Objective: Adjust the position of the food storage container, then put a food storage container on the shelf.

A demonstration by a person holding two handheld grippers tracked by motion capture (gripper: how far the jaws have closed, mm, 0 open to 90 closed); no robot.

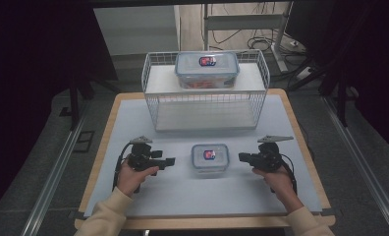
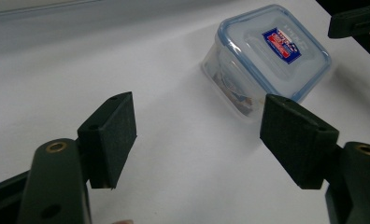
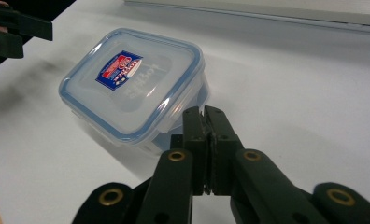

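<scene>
On the white worktop (image 1: 133, 123), just in front of the white wire rack (image 1: 205, 101), sits the small square clear plastic box (image 1: 210, 158) with blue-rimmed lid and red-blue label. Left gripper (image 1: 169, 161) jaws released beside it; right gripper (image 1: 242, 157) jaws clenched, empty.

sleeves (image 1: 106, 214): cream knit, both arms | left gripper (image 1: 169, 161): black, grey triangular top plate, black cable | right gripper (image 1: 242, 157): same | jaws: black flat pads, brass-ringed screw holes
</scene>
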